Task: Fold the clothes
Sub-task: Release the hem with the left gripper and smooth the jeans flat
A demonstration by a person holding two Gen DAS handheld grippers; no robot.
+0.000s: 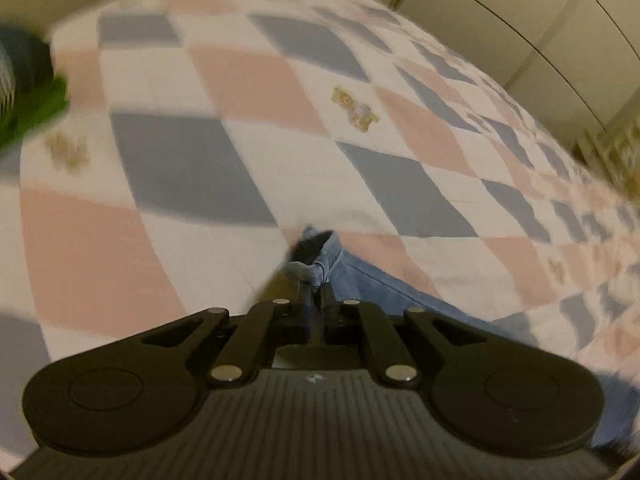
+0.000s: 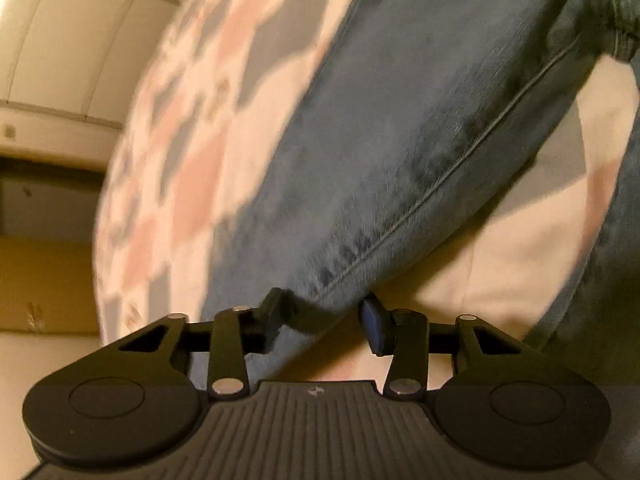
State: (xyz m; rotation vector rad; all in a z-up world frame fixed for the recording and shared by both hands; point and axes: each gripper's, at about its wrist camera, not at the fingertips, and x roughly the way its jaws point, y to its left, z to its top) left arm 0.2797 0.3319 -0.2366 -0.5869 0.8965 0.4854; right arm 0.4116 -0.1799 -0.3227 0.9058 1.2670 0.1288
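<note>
Blue denim jeans (image 2: 400, 140) lie stretched over the bed's pink, grey and white checked quilt (image 1: 248, 80), not yet folded as far as either view shows; the left gripper (image 1: 316, 276) is pinched tight on a hem corner of the denim. The right gripper (image 2: 324, 320) stands wide with a seamed edge between its jaws, ungrasped; judging by this, folding has barely begun.

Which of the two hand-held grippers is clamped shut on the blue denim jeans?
The left hand-held gripper: its fingers pinch a corner of the blue denim jeans. The right hand-held gripper has its fingers spread apart around a jeans edge.
</note>
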